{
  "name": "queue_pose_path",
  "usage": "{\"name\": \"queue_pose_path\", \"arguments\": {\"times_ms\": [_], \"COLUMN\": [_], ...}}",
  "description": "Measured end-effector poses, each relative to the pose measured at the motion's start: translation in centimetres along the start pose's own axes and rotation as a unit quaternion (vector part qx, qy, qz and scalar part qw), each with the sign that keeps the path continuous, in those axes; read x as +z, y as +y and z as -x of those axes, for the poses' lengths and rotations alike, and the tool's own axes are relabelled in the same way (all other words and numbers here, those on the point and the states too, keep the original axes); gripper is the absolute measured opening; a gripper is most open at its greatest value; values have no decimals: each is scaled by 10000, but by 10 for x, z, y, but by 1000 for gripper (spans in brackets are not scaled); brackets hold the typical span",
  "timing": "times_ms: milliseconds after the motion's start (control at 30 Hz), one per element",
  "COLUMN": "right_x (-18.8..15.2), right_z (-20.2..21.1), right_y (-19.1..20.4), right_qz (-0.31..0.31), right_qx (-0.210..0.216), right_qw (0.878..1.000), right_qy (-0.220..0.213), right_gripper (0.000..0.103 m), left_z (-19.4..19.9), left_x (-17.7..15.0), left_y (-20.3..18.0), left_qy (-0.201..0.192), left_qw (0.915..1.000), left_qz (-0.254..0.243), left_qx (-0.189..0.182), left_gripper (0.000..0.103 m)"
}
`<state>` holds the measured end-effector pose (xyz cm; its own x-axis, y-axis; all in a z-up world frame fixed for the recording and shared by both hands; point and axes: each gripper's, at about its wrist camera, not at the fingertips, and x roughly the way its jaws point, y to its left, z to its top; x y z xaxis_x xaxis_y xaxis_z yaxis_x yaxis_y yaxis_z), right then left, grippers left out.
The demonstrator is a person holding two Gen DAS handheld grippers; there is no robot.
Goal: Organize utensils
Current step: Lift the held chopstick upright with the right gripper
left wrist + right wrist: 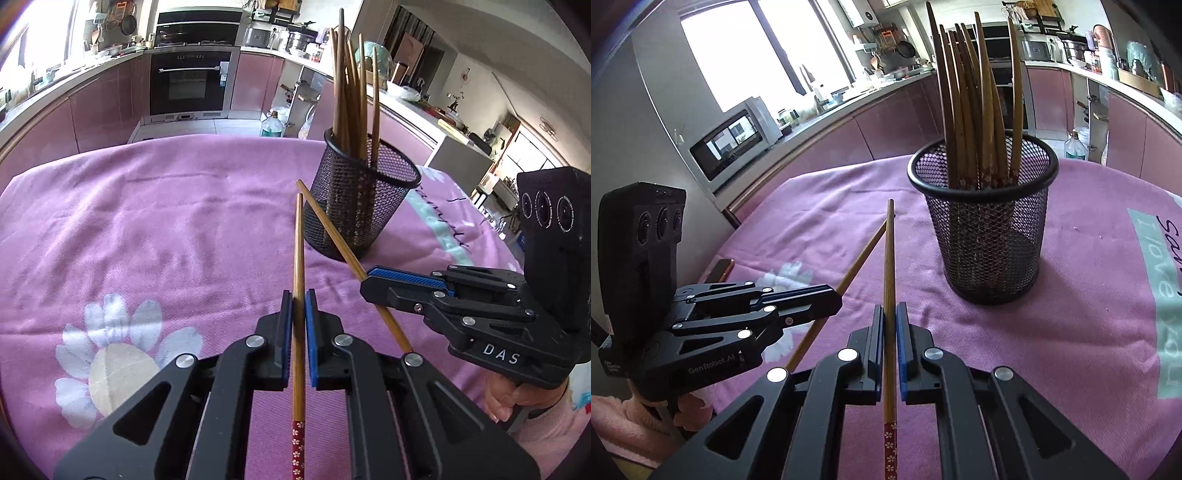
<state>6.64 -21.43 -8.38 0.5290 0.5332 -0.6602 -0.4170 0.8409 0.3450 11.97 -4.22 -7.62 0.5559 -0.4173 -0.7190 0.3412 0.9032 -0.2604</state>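
Note:
A black mesh cup (pixel 360 206) holding several bamboo chopsticks (pixel 351 92) stands on the pink tablecloth; it also shows in the right wrist view (pixel 988 236). My left gripper (pixel 298 295) is shut on a bamboo chopstick (pixel 298 251) with a red flowered end, tip pointing forward. My right gripper (pixel 890 310) is shut on another such chopstick (pixel 888 258). In the left wrist view the right gripper (pixel 369 282) holds its chopstick (pixel 332 236) slanting toward the cup's base. In the right wrist view the left gripper (pixel 834 295) holds its chopstick (pixel 860 258), whose tip meets the other chopstick's.
The pink tablecloth (pixel 166 221) has a white flower print (pixel 110 354) and a teal band with lettering (pixel 1160 295). A phone (pixel 720 269) lies near the table's left edge. Kitchen counters, an oven (pixel 190 83) and a microwave (pixel 735 140) stand beyond.

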Motion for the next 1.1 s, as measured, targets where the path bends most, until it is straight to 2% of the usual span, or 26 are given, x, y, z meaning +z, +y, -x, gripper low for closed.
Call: {"name": "queue_pose_path", "arguments": {"times_ms": [567, 1100], "right_x": [2, 4], "right_z": [17, 31], "right_y": [5, 2], "right_qz": [11, -21], "right_qx": [149, 202], "right_qw": [9996, 9989], "right_qy": [-227, -430], "right_gripper": [5, 5], "left_z": [19, 35], "left_x": [0, 3], "left_y": [-2, -6], "left_qy": [-177, -371], "left_qw": [9993, 9982], "left_qz": [78, 70], "left_qx": [-318, -461], "left_gripper": [7, 7]}}
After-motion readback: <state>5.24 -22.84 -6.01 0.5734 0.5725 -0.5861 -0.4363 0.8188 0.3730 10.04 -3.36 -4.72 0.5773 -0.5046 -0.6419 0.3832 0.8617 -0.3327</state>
